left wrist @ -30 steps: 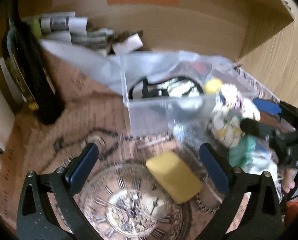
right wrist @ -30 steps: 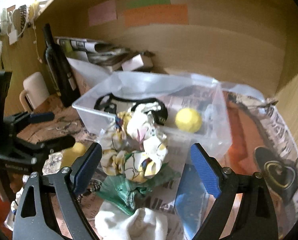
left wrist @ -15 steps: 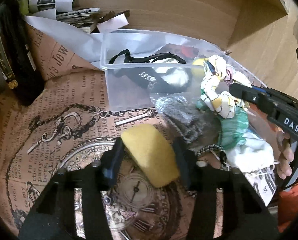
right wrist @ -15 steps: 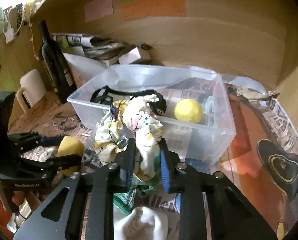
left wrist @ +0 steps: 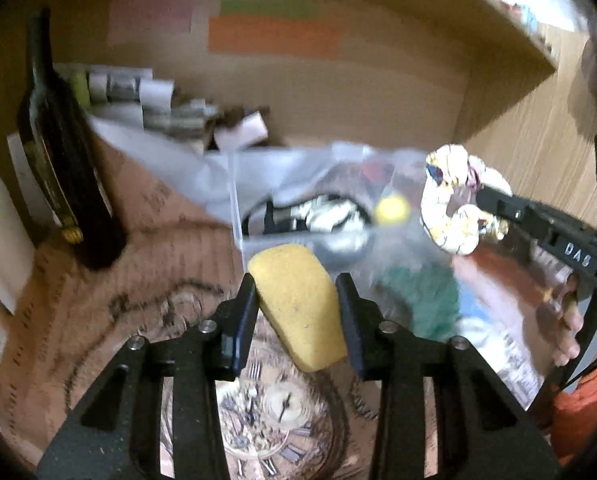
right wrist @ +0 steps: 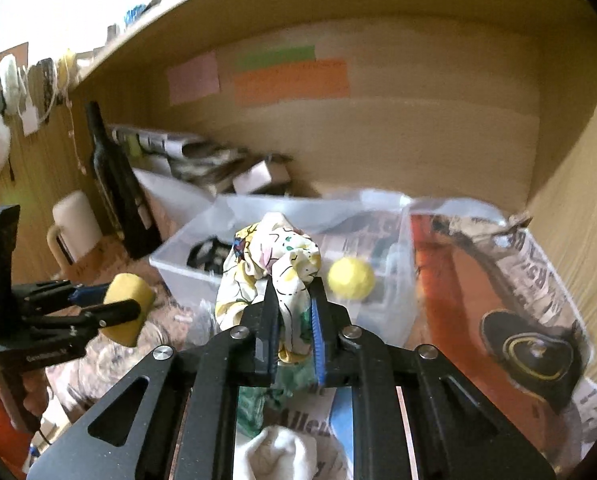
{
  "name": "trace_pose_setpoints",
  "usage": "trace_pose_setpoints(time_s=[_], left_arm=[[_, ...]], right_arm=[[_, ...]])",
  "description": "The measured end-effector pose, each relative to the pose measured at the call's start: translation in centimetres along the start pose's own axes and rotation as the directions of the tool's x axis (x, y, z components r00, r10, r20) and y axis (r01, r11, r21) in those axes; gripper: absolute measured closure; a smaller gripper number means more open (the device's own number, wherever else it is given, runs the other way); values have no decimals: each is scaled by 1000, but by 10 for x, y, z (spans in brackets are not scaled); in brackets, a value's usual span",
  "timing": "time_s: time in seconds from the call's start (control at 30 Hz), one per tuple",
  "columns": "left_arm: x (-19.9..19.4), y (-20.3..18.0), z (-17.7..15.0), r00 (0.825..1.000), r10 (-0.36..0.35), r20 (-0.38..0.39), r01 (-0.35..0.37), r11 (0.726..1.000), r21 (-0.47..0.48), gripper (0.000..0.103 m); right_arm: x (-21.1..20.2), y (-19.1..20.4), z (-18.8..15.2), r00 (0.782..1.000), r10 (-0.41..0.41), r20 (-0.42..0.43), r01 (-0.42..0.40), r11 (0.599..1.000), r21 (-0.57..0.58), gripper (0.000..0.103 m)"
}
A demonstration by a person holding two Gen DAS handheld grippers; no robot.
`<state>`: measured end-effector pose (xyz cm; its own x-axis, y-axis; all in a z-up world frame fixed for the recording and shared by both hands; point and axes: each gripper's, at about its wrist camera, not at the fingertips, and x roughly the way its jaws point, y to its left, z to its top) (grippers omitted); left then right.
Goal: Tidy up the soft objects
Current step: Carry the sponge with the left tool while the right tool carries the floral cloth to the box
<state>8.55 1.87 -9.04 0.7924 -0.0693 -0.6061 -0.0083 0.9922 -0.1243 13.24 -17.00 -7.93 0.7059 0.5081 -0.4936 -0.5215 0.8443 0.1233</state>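
Observation:
My left gripper (left wrist: pixel 296 292) is shut on a yellow sponge (left wrist: pixel 298 304) and holds it above the table, in front of the clear plastic bin (left wrist: pixel 254 248). My right gripper (right wrist: pixel 292 300) is shut on a white patterned cloth (right wrist: pixel 274 256), lifted near the bin's front wall (right wrist: pixel 186 284). The cloth also shows in the left wrist view (left wrist: pixel 450 204), and the sponge in the right wrist view (right wrist: pixel 128 308). The bin holds a yellow ball (right wrist: pixel 350 278) and a black-and-white item (left wrist: pixel 318 216).
A dark bottle (left wrist: pixel 58 160) stands at the left, with a white mug (right wrist: pixel 74 228) beside it. Papers and boxes (left wrist: pixel 170 108) are stacked at the back. A green cloth (left wrist: pixel 422 296) and a white cloth (right wrist: pixel 282 452) lie in front of the bin.
Both grippers closed, the left on the sponge and the right on the patterned cloth, then lifted them off the table toward the bin.

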Motion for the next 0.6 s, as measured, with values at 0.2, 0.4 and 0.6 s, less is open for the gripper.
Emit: trace_pose_setpoints(time_s=[0.2, 0.4, 0.6], left_arm=[[-12, 1, 34, 995, -4, 102, 4, 1000, 1, 64], [-3, 7, 64, 990, -5, 143, 6, 1000, -8, 64], [25, 13, 76, 993, 7, 116, -5, 1000, -13, 63]], right_arm=[[-15, -2, 20, 997, -14, 81, 13, 1000, 12, 91], [-12, -4, 37, 993, -16, 121, 15, 1000, 11, 91], [12, -1, 44, 996, -15, 90, 16, 1000, -10, 91]])
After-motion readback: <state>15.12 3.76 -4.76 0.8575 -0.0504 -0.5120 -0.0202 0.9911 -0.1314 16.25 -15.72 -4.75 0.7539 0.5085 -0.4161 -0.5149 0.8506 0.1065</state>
